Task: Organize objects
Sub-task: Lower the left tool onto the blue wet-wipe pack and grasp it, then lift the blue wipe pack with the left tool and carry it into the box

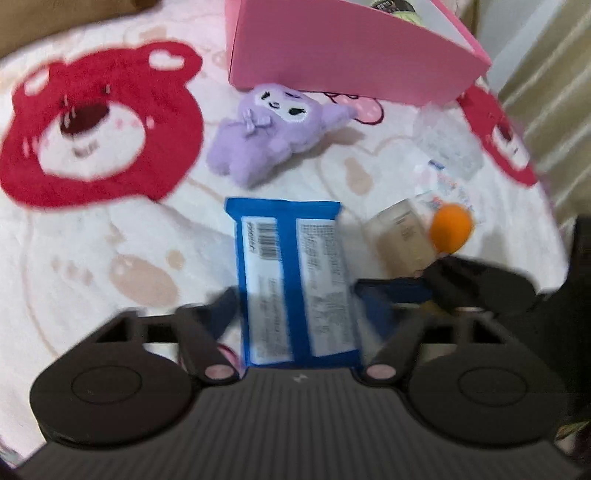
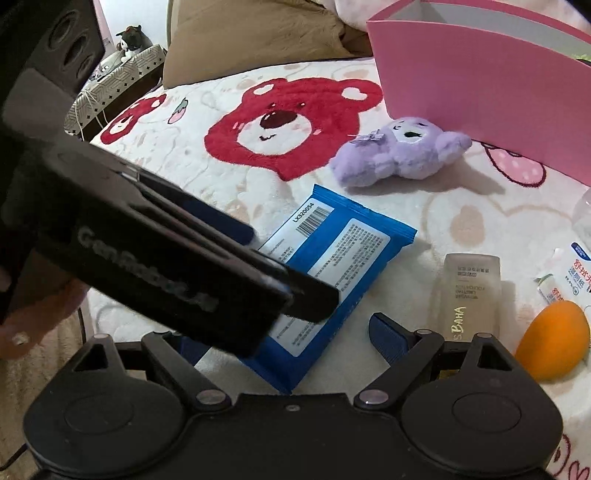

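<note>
A blue wipes pack [image 1: 295,273] lies label-up on the blanket, and my left gripper [image 1: 299,295] straddles its near end with a finger against each long side, shut on it. From the right wrist view the left gripper [image 2: 288,267] comes in from the left, down onto the pack [image 2: 351,251]. My right gripper [image 2: 288,339] stands open just in front of the pack with nothing between its pads; its left finger is hidden behind the left gripper. A purple plush [image 1: 273,136] [image 2: 402,151] lies in front of the pink box [image 1: 332,48] [image 2: 480,99].
A beige tube [image 2: 472,291] and an orange sponge [image 2: 554,343] lie right of the pack, with a printed clear packet [image 2: 576,273] beyond them. The blanket carries a red bear print [image 2: 291,125]. A brown pillow [image 2: 255,33] is at the back. A hand [image 2: 33,325] holds the left gripper.
</note>
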A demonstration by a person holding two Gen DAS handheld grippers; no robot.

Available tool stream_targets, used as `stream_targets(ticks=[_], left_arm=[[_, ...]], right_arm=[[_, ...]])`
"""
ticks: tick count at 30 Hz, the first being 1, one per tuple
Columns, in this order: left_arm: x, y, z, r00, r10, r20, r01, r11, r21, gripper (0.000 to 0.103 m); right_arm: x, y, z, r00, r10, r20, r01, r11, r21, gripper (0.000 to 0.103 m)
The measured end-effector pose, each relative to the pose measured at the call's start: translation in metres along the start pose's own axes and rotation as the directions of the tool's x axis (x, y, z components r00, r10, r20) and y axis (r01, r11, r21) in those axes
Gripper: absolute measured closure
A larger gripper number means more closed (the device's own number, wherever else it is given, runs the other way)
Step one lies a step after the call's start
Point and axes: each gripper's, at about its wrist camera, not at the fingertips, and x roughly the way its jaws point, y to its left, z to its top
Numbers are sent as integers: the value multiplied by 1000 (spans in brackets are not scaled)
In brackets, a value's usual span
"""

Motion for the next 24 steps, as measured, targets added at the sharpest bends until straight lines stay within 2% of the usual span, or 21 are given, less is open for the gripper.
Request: stream_targets(ticks=[1,2,3,5,8,11,13,15,16,18,19,21,24], left_arm=[[-1,4,0,1000,-11,6,12,999,-44,51],[-2,6,0,1000,-19,10,20,997,-70,59],[-4,10,-1,999,-35,17,36,994,-100,62],[-5,16,-2,997,-70,29,74,984,-160,62],[-1,18,-3,996,-80,29,84,977,-194,62],[1,13,-5,998,-50,32,55,983,-173,62],[3,7,-7,999,-19,29,23,990,-138,62],[4,4,-8,1000,15,20,-13,993,-113,62],[5,5,-10,1000,16,26,-13,993,-115,62],[3,5,-12,999,8,38,-3,993,-116,62],[2,5,-12,999,-1,39,5,994,-113,62],[0,7,-13,999,-27,43,33,990,-136,63],[-5,2,-14,998,-34,55,40,992,-122,65]], right_arm=[[-1,2,-1,1000,0,5,0,1000,3,11],[-2,3,0,1000,1,7,-1,1000,15,11],[-2,4,1,1000,-3,4,3,1000,31,10],[-1,10,3,1000,-22,-5,22,999,30,9],[7,13,2,998,-56,-21,56,998,13,8],[14,12,-1,997,-75,-15,75,997,35,6],[13,17,-3,995,-98,1,98,995,-11,9],[7,19,-6,993,-113,21,114,992,-51,18],[4,18,-6,993,-117,30,118,992,-51,21],[-3,9,-5,993,-111,43,112,994,-12,36],[-5,6,-5,993,-112,48,112,994,-2,39],[-10,-2,-3,994,-99,55,98,995,19,44],[-16,-5,-3,994,-93,63,92,996,19,49]])
